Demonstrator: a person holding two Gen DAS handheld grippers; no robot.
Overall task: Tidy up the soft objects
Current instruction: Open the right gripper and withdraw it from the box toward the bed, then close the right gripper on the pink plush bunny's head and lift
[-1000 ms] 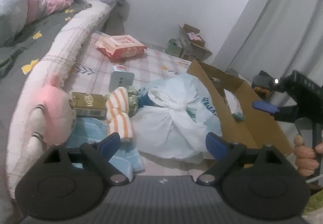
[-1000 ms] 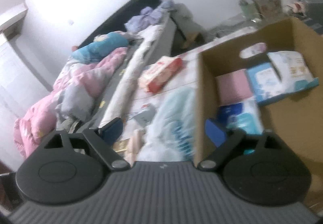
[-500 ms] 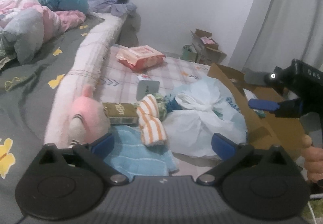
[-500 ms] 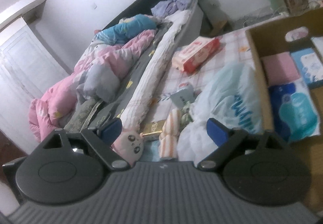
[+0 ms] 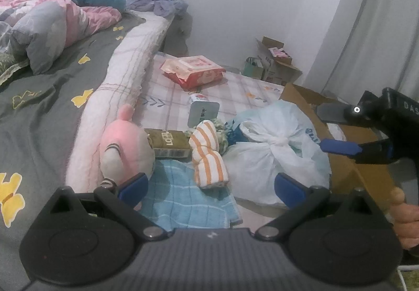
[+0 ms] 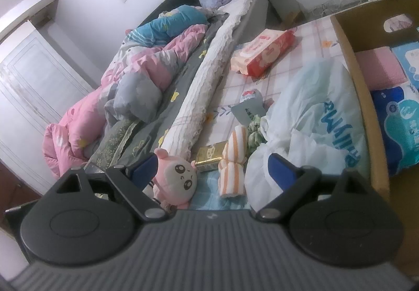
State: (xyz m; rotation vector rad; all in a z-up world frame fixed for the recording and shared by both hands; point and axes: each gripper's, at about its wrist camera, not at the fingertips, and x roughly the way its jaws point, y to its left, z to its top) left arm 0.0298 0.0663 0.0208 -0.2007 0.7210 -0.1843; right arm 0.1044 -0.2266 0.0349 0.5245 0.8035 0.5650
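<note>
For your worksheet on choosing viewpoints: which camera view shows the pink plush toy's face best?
The right wrist view: the pink plush toy faces that camera, eyes and mouth plainly visible. The left wrist view shows the toy only from behind and the side, no face.

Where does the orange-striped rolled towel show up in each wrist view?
Left wrist: the striped towel sits at centre, just beyond the blue cloth, left of the white plastic bag.
Right wrist: lower centre, between the fingers.
Shared landmark: the pink plush toy to its left.

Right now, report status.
Left gripper and right gripper open, empty. Pink plush toy, orange-striped rolled cloth on mat. Tied white plastic bag fronts cardboard box.
</note>
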